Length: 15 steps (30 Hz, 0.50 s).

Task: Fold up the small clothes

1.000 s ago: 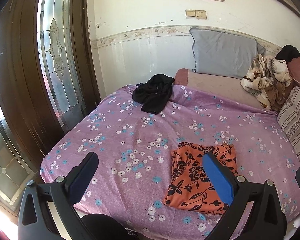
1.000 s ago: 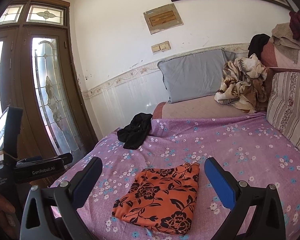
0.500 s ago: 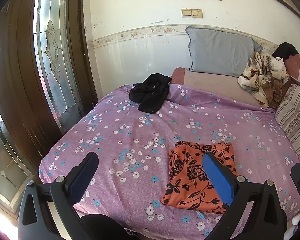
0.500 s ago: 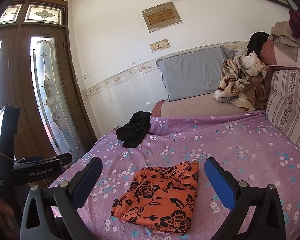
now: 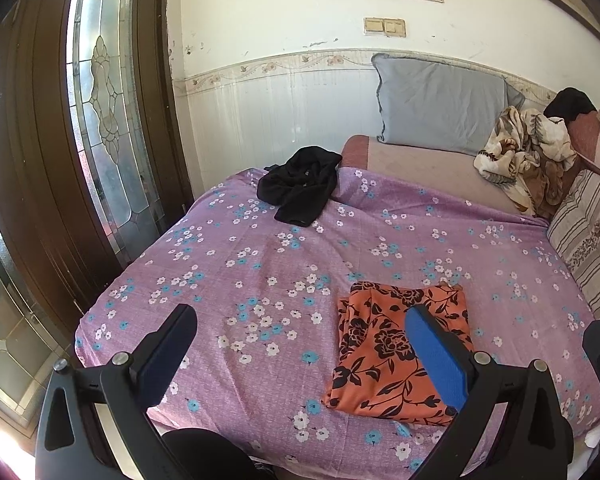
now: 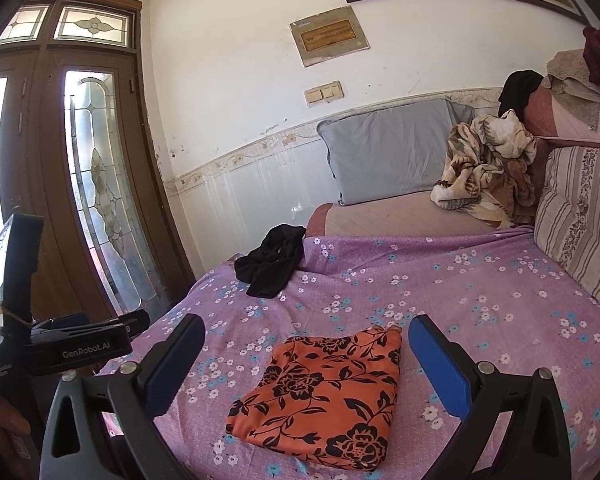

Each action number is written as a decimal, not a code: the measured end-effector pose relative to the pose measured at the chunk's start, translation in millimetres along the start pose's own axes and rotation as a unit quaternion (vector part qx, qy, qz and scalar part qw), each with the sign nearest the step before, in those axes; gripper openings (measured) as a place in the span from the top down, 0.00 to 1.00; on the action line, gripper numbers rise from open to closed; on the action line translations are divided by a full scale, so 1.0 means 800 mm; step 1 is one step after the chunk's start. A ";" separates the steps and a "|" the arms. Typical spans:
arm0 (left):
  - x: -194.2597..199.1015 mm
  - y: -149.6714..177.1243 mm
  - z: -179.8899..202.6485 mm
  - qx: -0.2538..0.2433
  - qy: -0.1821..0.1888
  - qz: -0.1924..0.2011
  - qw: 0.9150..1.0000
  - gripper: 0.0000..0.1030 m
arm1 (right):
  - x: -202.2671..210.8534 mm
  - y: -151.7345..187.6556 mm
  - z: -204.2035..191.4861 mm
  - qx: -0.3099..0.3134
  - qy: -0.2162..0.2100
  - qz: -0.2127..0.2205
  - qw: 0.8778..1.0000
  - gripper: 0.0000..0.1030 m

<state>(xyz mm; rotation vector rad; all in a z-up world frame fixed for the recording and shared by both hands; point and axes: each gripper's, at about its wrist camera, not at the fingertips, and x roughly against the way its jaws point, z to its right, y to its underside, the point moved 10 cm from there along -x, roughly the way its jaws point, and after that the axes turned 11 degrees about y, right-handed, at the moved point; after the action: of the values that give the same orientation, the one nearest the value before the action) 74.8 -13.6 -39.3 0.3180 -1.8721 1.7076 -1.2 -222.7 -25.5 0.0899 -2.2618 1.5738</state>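
An orange garment with black flowers [image 5: 396, 344] lies folded flat near the front edge of the purple flowered bedsheet [image 5: 260, 264]; it also shows in the right wrist view [image 6: 328, 392]. A crumpled black garment [image 5: 300, 190] lies at the sheet's far side, also in the right wrist view [image 6: 272, 264]. My left gripper [image 5: 300, 344] is open and empty, held above the bed's front edge, left of the orange garment. My right gripper [image 6: 306, 356] is open and empty, held above the orange garment. The left gripper's body [image 6: 72, 348] shows at the right wrist view's left.
A grey pillow [image 5: 440, 104] leans on the far wall. A crumpled patterned blanket [image 5: 528, 156] and a striped cushion [image 5: 588, 236] lie at the right. A wooden door with leaded glass [image 5: 108, 128] stands close to the bed's left side.
Both grippers have drawn back and risen slightly from the bed, staying open. The orange garment and the black garment have not moved.
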 end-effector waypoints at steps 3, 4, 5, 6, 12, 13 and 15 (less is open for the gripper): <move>0.000 0.000 -0.002 0.000 0.001 0.000 1.000 0.00 | -0.001 -0.001 -0.005 0.005 -0.001 0.000 1.000 0.00; 0.001 0.000 -0.003 0.001 0.002 0.000 1.000 0.00 | -0.001 -0.001 -0.006 0.006 -0.001 0.000 1.000 0.00; 0.001 -0.001 -0.004 0.001 0.003 0.001 1.000 0.00 | -0.001 -0.001 -0.008 0.006 -0.002 0.000 1.000 0.00; 0.002 -0.001 -0.005 0.003 0.003 0.002 1.000 0.00 | -0.001 -0.001 -0.009 0.007 -0.002 0.001 1.000 0.00; 0.003 -0.003 -0.011 0.008 0.004 0.004 1.000 0.00 | -0.001 -0.002 -0.015 0.009 -0.003 0.001 1.000 0.00; 0.002 -0.003 -0.012 0.009 0.005 0.003 1.000 0.00 | -0.002 -0.002 -0.016 0.010 -0.003 0.000 1.000 0.00; 0.001 -0.003 -0.014 0.010 0.005 0.003 1.000 0.00 | -0.003 -0.002 -0.020 0.012 -0.004 0.000 1.000 0.00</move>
<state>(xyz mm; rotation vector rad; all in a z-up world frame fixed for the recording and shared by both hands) 78.0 -2.8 -36.7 0.3116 -1.8519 1.7298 5.5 -209.4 -19.9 0.1032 -2.2483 1.6034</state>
